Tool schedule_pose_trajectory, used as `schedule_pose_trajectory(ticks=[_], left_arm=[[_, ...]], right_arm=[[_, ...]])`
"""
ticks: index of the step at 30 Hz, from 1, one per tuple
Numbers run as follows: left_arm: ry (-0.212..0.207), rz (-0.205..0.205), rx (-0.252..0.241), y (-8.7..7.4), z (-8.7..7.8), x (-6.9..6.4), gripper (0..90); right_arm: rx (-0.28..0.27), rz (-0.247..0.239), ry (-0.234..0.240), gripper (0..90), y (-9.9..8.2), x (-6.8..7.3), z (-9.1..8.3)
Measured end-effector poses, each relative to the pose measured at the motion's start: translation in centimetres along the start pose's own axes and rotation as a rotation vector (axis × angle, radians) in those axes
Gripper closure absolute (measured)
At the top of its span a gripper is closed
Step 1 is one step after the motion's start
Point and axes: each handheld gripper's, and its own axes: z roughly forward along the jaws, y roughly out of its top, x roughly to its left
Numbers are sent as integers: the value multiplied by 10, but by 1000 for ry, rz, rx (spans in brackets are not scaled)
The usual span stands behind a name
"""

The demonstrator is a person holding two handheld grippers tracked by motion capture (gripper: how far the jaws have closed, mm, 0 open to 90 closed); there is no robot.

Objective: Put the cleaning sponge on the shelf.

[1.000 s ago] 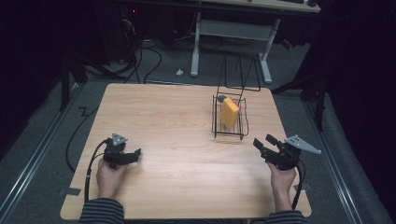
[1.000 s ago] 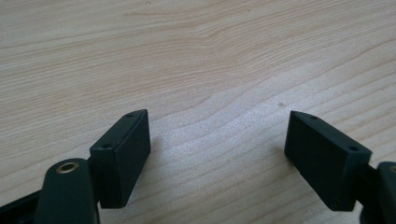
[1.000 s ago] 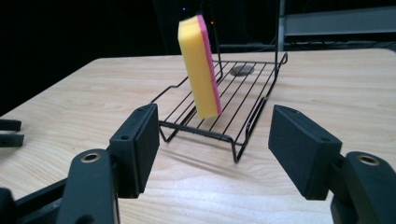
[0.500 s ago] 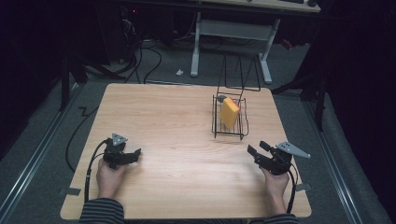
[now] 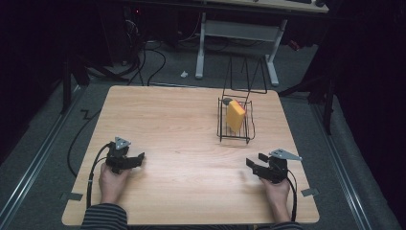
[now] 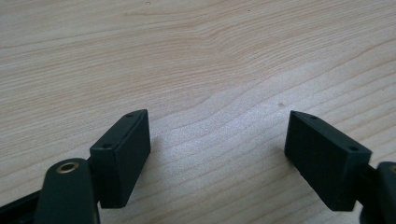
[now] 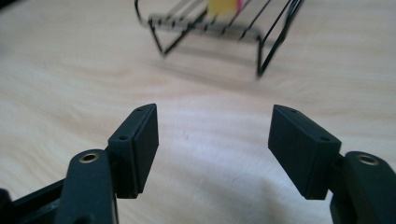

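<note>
One wire rack (image 5: 235, 125) stands toward the surface's (image 5: 177, 120) far right part, holding one yellow block (image 5: 235, 115) (upright, with something red behind it). Two hand-held grippers sit near the near edge: the left hand-held gripper (image 5: 136, 158) by the left corner, the right hand-held gripper (image 5: 254, 162) by the right, both wide open and empty. Bare wood lies between them.

A light wooden desk (image 5: 182, 120) with rounded corners stands on a grey floor (image 5: 43, 158). A black wire rack (image 5: 235, 132) stands on the desk, near its far right side, with bare wood all around it.
</note>
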Motion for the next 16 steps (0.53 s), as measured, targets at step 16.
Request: schedule_pose_trajectory(ticks=[16], left_arm=[[-1, 0, 0, 0, 0, 0, 230]], right_arm=[[144, -162, -103, 328, -4, 18, 18]])
